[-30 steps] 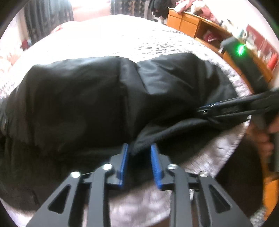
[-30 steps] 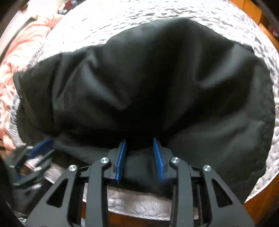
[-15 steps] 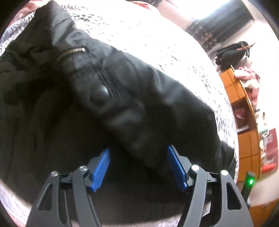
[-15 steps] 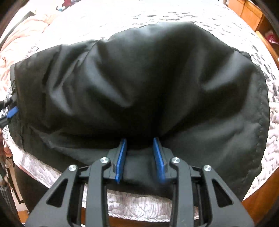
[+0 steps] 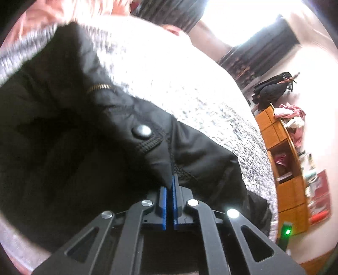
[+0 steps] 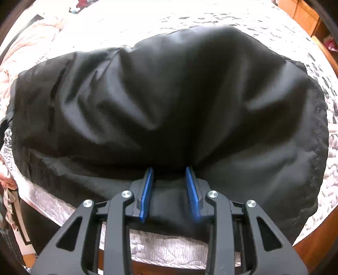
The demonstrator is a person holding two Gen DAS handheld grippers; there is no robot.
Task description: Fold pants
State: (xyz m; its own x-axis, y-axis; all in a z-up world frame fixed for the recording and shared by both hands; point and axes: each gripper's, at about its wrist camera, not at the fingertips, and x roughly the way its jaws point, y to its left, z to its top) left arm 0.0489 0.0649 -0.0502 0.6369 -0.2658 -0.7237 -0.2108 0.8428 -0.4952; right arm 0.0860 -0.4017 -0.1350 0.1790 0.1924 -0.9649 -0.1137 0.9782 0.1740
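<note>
**Both grippers on the pants**

Our left gripper [image 5: 169,186] is clamped on the black pants [image 5: 88,152]' waist edge; their far end blurs. Our right gripper [image 6: 170,184], angled steeply down, pinches bunched cloth. Pants lie on the quilted bed [image 6: 211,19].

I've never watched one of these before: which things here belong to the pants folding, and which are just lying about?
Part of the job:
black pants
left claw
right claw
quilted bed cover

Just lying about:
wooden shelf unit
pink clothes
</note>
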